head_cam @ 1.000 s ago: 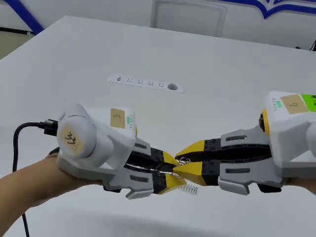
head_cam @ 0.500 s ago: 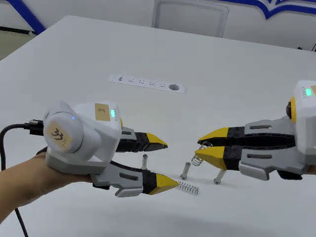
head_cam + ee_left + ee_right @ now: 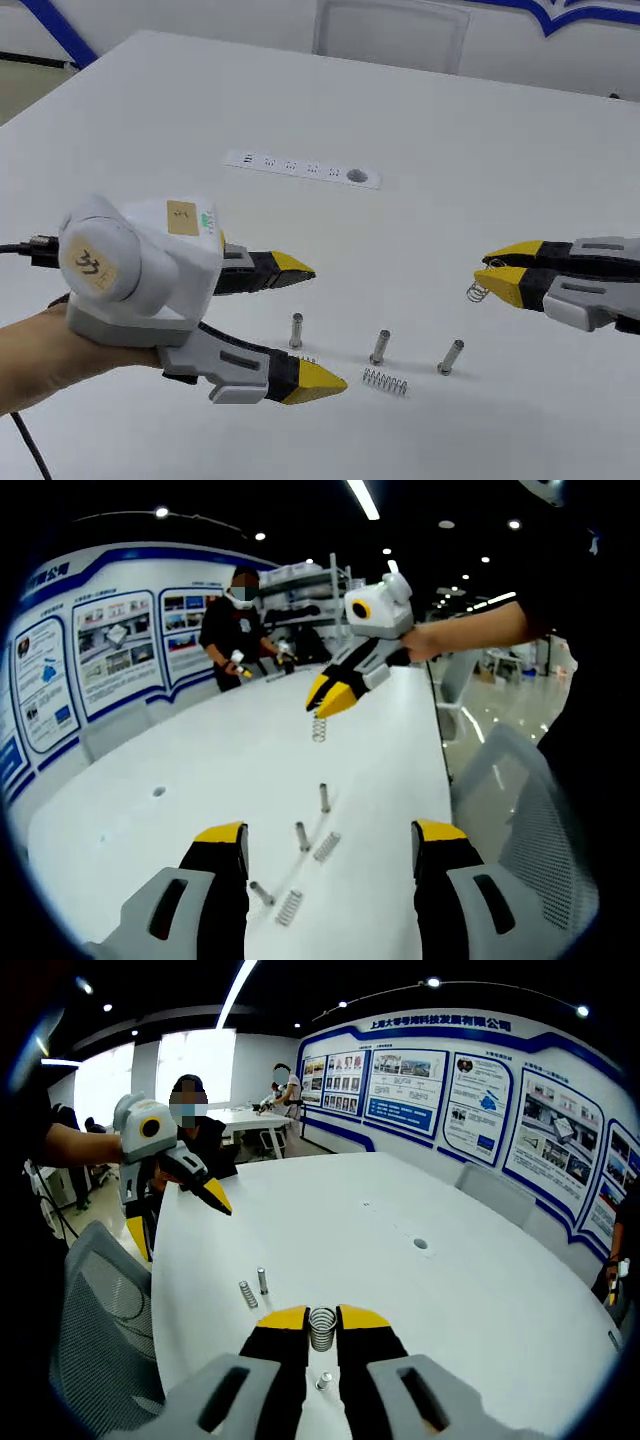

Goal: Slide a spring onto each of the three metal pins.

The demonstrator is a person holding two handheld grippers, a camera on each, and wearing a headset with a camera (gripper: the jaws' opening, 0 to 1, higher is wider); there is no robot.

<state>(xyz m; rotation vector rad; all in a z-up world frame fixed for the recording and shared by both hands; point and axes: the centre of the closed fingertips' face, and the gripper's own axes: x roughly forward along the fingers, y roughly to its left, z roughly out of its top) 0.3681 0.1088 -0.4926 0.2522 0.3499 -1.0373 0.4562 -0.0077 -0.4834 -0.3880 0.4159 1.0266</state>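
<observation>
Three short metal pins stand on the white table: a left pin (image 3: 296,330), a middle pin (image 3: 379,347) and a right pin (image 3: 450,356). One spring (image 3: 384,381) lies loose in front of the middle pin. My left gripper (image 3: 315,325) is open, its jaws spread on either side of the left pin and holding nothing. My right gripper (image 3: 495,275) hovers off to the right of the pins, shut on a second spring (image 3: 478,291) that hangs from its tips. That held spring (image 3: 321,1328) sits between the yellow jaws in the right gripper view. In the left gripper view the right gripper (image 3: 335,692) dangles it above the pins.
A white power strip (image 3: 300,168) lies farther back on the table. A chair (image 3: 385,35) stands at the far edge. In the left gripper view another spring (image 3: 288,907) lies near the closest pin (image 3: 260,892). People stand in the background.
The two grippers, tips together a second ago, have pulled apart. My left gripper has opened. My right gripper has drawn away to the right with the spring still in it.
</observation>
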